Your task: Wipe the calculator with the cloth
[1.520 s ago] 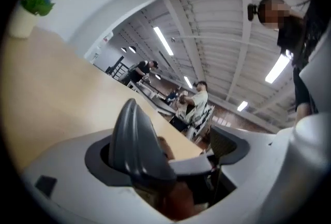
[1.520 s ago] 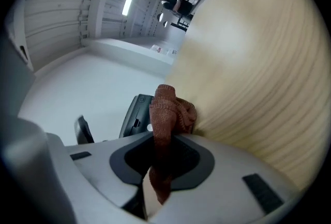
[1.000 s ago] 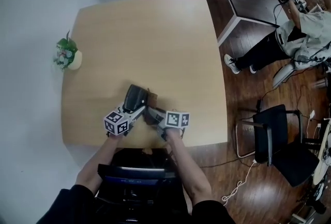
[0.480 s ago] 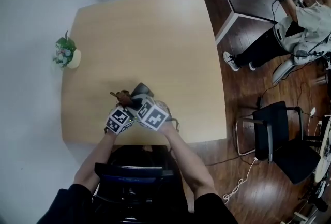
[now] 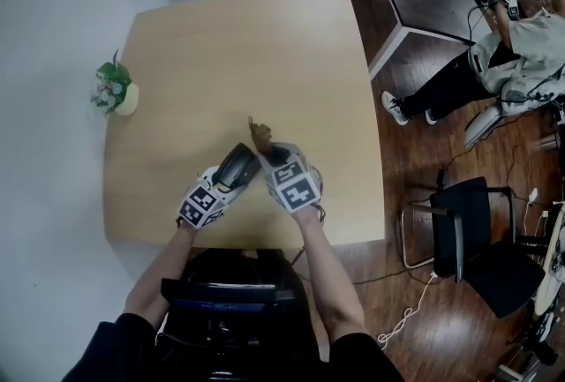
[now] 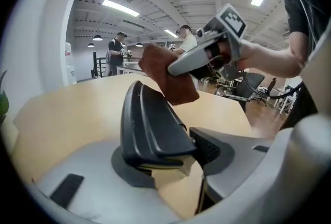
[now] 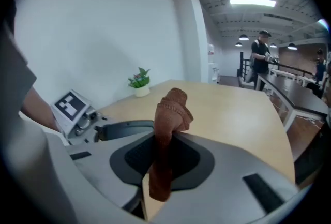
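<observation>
Calculator, a dark grey plastic wedge [image 5: 237, 167] [image 6: 150, 130], held tilted over the near part of the pale wooden surface [image 5: 247, 45], pinched by its lower edge in the jaws of the left gripper [image 5: 231, 182], which have just been closing on it.
Off to the left, well apart, a small green potted plant in a pale pot [image 5: 115, 93] [image 7: 138, 82], no obstacle. Gripped only along one narrow edge, so liable to twist or lever out under a firm stroke. Rust-brown cloth [image 5: 259, 135] [image 7: 168, 114], bunched into a strip, clamped in the jaws of the right gripper [image 5: 269, 151] by the calculator's far end; contact not clear. Little cloth spread past the tips: risk of hard jaws scraping the keys, or of the strip dragging free. Further right, off the surface, a seated person in a pale top [image 5: 521, 54] and a black chair [image 5: 481, 239], nothing in the way.
</observation>
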